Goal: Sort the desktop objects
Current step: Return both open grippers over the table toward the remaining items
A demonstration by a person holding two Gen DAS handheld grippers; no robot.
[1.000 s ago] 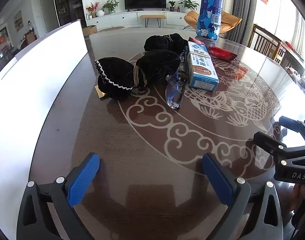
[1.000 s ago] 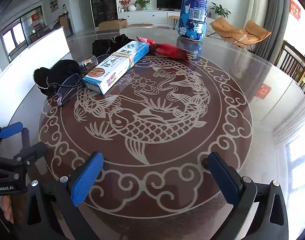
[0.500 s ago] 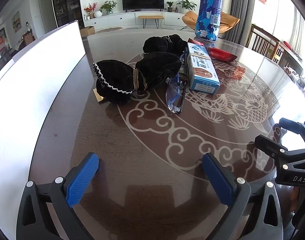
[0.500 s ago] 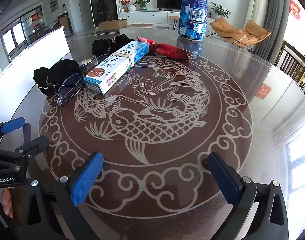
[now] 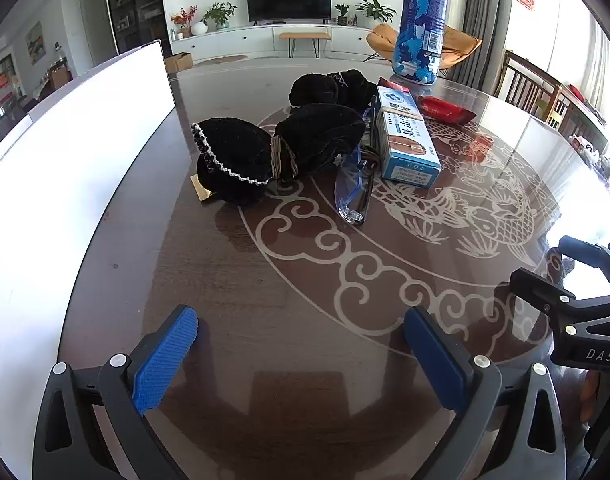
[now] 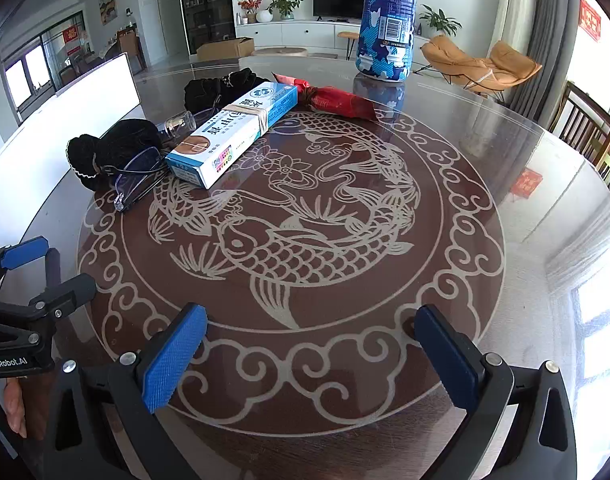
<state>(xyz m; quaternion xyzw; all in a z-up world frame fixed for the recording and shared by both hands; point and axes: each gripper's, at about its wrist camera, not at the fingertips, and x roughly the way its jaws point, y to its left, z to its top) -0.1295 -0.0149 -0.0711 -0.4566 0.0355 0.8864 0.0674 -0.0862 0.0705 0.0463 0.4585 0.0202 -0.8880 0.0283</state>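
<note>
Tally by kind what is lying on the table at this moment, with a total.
Black pouches: 3
Glasses: 1
Box: 1
Red packet: 1
Blue bottle: 1
Small clear jar: 1
Gold card: 1
Total: 9

I see a living room beyond the bench (image 6: pixel 525 184), whose glossy brown top carries a pale fish-and-cloud pattern. White far wall with a dark television (image 5: pixel 289 1) above a long white cabinet (image 5: pixel 265 42); potted plants (image 6: pixel 285 4) stand on it. Orange lounge chair (image 6: pixel 481 64) by grey curtains (image 5: pixel 487 16). Wooden chairs (image 5: pixel 541 96) at right. Strong daylight glares off the bench from right-hand windows. Dark shelving (image 6: pixel 205 4) at left.
</note>
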